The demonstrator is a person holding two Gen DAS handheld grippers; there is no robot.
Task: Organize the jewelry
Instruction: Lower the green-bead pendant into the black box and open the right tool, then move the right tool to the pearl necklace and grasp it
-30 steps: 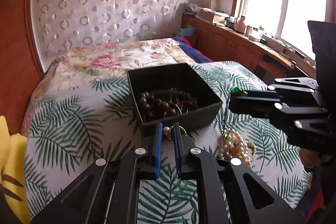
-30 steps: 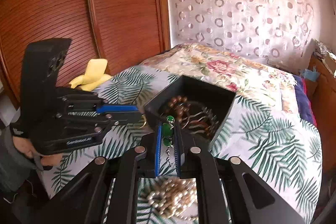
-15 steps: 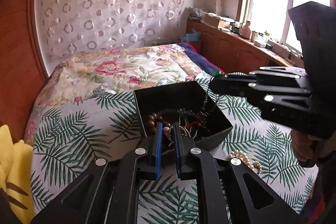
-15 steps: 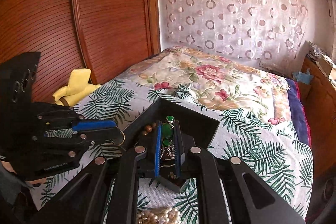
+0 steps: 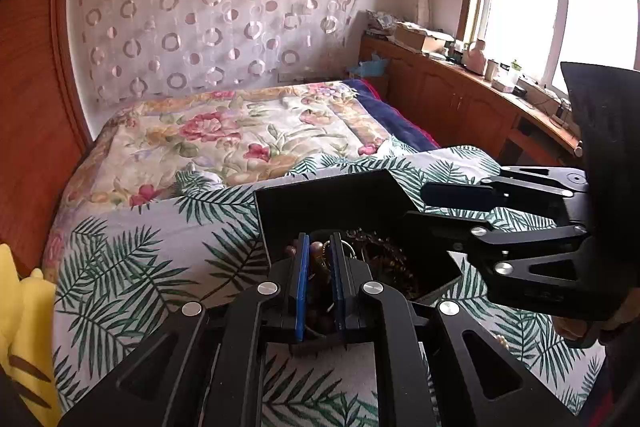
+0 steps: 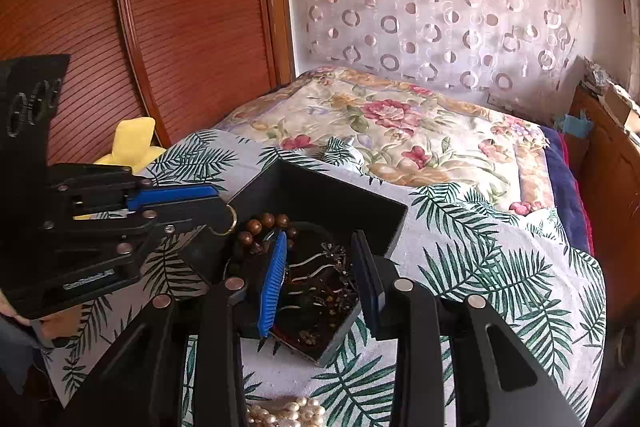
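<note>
1. Right now the black jewelry box (image 6: 320, 195) sits on the palm-leaf bedspread (image 6: 500, 267) of the bed, holding a wooden bead bracelet (image 6: 262, 223) and dark tangled chains (image 6: 320, 279).
2. Over the box's near-left corner, the left gripper (image 5: 319, 263) has its fingers clenched on a gold ring (image 6: 228, 221).
3. Above the box, the right gripper (image 6: 320, 275) hovers with its fingers released, spread wide and holding nothing.
4. Outside the box, a pearl strand (image 6: 284, 413) lies on the bedspread near its front corner.
</note>
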